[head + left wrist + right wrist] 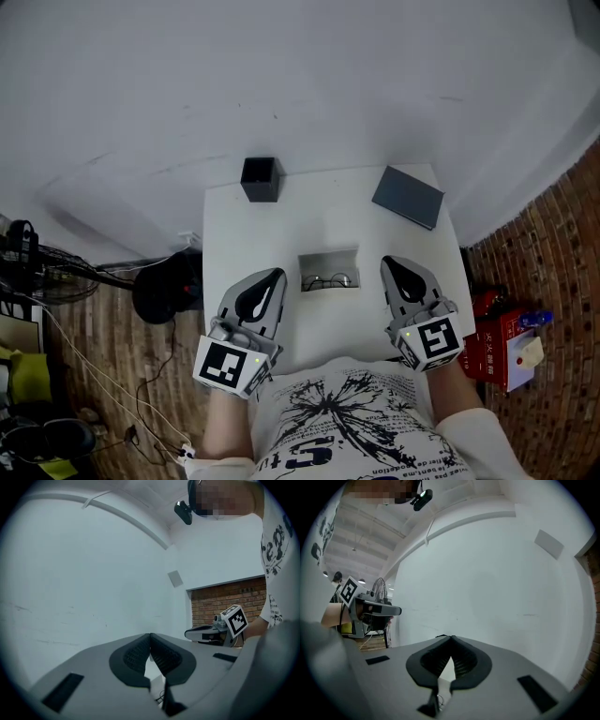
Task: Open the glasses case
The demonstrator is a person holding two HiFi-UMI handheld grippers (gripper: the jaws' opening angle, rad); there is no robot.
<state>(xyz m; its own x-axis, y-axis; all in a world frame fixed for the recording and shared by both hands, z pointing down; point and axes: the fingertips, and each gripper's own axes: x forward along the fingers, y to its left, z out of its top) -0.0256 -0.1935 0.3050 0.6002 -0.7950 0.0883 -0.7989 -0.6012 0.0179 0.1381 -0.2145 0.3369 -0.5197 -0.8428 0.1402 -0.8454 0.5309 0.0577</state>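
Observation:
On the small white table point(281, 225) a grey, open-looking case point(329, 269) lies in the middle, with a pair of thin-rimmed glasses point(330, 279) in it. At the back right lies a flat dark grey box point(409, 196), lid down. My left gripper point(275, 275) hovers just left of the middle case, shut and empty; its ribbed pads meet at the tips point(150, 635). My right gripper point(387, 262) hovers just right of that case, also shut with nothing in it point(451, 638). Both point level toward the pale wall. Each shows in the other's view.
A small black cube-shaped box point(261, 178) stands at the table's back left corner. A black round stool or base point(161, 286) and cables point(66, 267) are on the wooden floor to the left. Red boxes point(502, 342) sit on the floor to the right.

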